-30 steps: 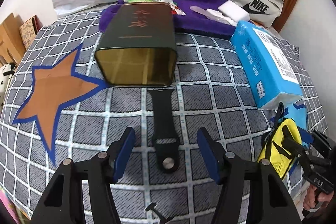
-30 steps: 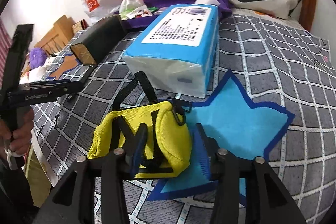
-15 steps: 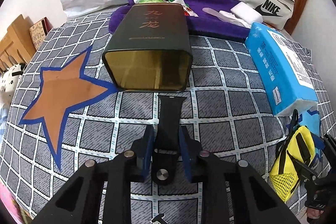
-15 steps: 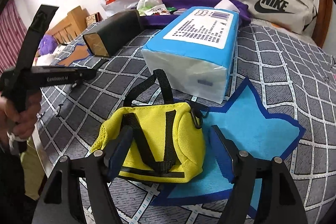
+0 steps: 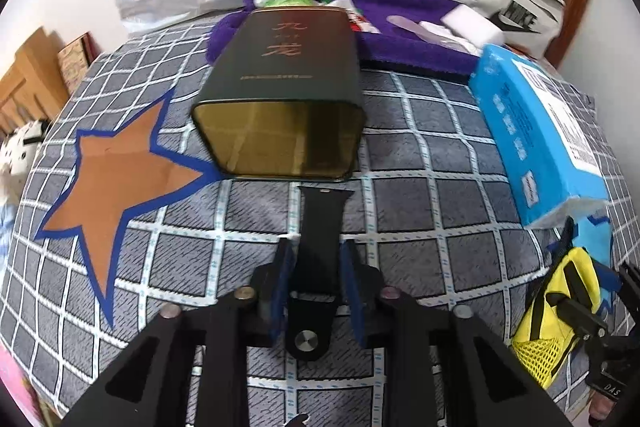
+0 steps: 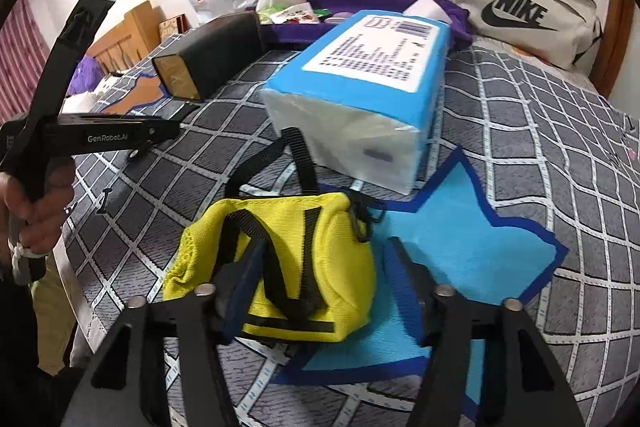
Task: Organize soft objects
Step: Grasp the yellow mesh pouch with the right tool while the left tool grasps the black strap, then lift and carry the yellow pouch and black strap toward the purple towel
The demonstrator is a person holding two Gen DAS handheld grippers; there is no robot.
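Left wrist view: the strap [image 5: 318, 247], a black band, lies flat on the bed [image 5: 420, 203] near its front edge, its far end just short of the open mouth of the box [image 5: 280, 115]. The left gripper [image 5: 316, 281] is pinched on it, both pads against its sides. It looks only just grasped, with nothing yet stowed. In the right wrist view the pouch [image 6: 288, 267] sits near the bed's front edge, partly on the blue star [image 6: 460, 251]; the right gripper [image 6: 324, 275] is spread around it, left finger touching, right finger apart. Tissue pack [image 6: 360, 87] lies just behind.
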